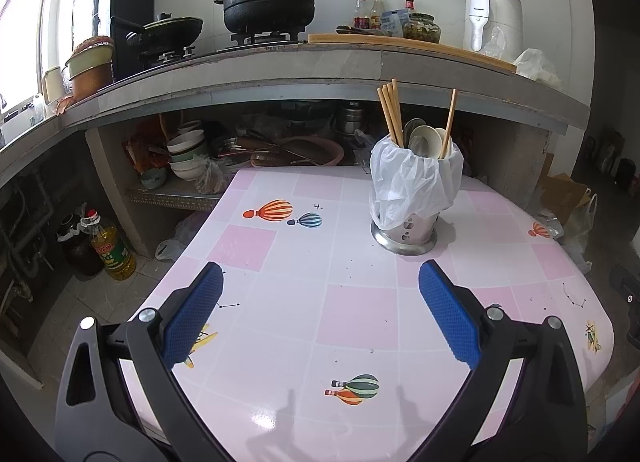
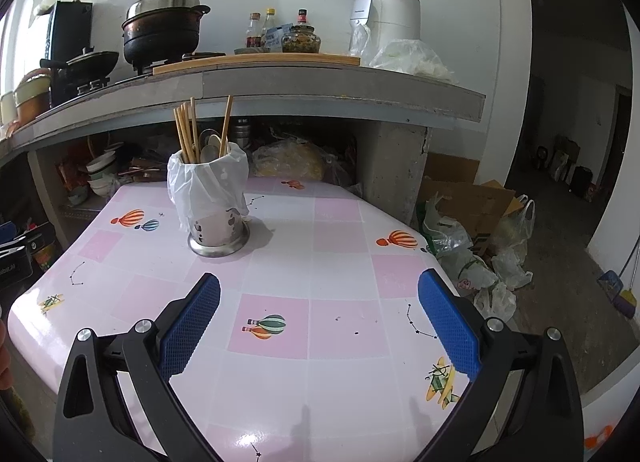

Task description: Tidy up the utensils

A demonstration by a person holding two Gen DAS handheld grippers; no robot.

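Both tools [image 1: 320, 274] [image 2: 319, 286] gape empty above the table [image 1: 280, 302], holder [image 1: 412, 198] ahead.

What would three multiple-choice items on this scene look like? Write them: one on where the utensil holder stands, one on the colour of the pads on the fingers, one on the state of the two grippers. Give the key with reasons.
1. Where does the utensil holder stand?
A. on the stove counter
B. on the pink checked table
C. on the floor

2. What colour are the pads on the fingers?
A. blue
B. red
C. white

3. How are the left gripper and right gripper?
A. both shut on chopsticks
B. left shut, right open
C. both open and empty

Key:
1 B, its steel base rests on the tablecloth.
2 A, both wrist views show blue textured pads.
3 C, the fingers stand wide apart with only table between them; the chopsticks sit in the holder.
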